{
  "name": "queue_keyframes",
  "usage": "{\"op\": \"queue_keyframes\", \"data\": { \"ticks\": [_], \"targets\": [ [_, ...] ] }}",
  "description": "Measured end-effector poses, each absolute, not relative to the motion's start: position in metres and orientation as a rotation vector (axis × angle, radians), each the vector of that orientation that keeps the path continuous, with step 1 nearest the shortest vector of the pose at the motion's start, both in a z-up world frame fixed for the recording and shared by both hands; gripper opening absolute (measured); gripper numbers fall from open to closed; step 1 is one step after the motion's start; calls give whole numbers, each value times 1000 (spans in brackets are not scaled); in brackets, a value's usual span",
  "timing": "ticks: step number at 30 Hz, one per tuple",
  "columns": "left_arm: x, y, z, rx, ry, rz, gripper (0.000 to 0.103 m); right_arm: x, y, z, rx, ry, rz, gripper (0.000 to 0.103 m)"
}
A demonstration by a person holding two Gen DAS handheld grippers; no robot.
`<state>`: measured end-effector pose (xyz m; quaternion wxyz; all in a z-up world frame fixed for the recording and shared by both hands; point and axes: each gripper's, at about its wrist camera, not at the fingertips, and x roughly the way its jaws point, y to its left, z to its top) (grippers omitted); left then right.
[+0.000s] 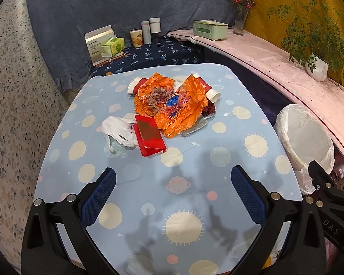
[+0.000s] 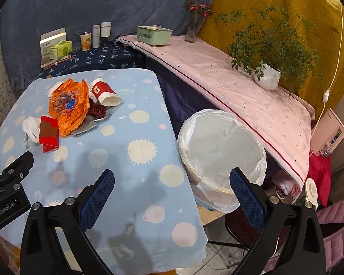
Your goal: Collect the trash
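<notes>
A heap of trash lies at the far middle of the table: a crumpled orange plastic bag point(image 1: 172, 103) point(image 2: 68, 104), a red packet point(image 1: 150, 135) point(image 2: 48, 133), a white glove point(image 1: 118, 129) point(image 2: 31, 125), a red-and-white paper cup point(image 1: 208, 89) point(image 2: 104, 94), a dark red scrap point(image 2: 98, 111) and a grey cloth point(image 2: 86, 125). A bin lined with a white bag point(image 1: 305, 135) point(image 2: 222, 151) stands right of the table. My left gripper point(image 1: 173, 189) is open above the near table. My right gripper point(image 2: 172, 189) is open over the table's right edge, near the bin.
The table wears a light blue cloth point(image 1: 172, 183) with suns and planets. Behind it are a tissue pack point(image 1: 113, 45), jars point(image 1: 149, 31), a green box point(image 1: 209, 29) and a flower vase point(image 1: 239, 23). A potted plant point(image 2: 267, 78) sits on the pink ledge point(image 2: 240, 100).
</notes>
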<state>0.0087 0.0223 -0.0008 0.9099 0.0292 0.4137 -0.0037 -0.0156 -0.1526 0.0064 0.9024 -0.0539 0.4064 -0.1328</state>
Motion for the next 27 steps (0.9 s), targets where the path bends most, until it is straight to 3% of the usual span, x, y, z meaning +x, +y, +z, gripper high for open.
{"op": "queue_keyframes", "data": {
  "ticks": [27],
  "targets": [
    [13,24,0,49,853,-16,96,-9,-149,10,-124,829,-298,96]
  ]
}}
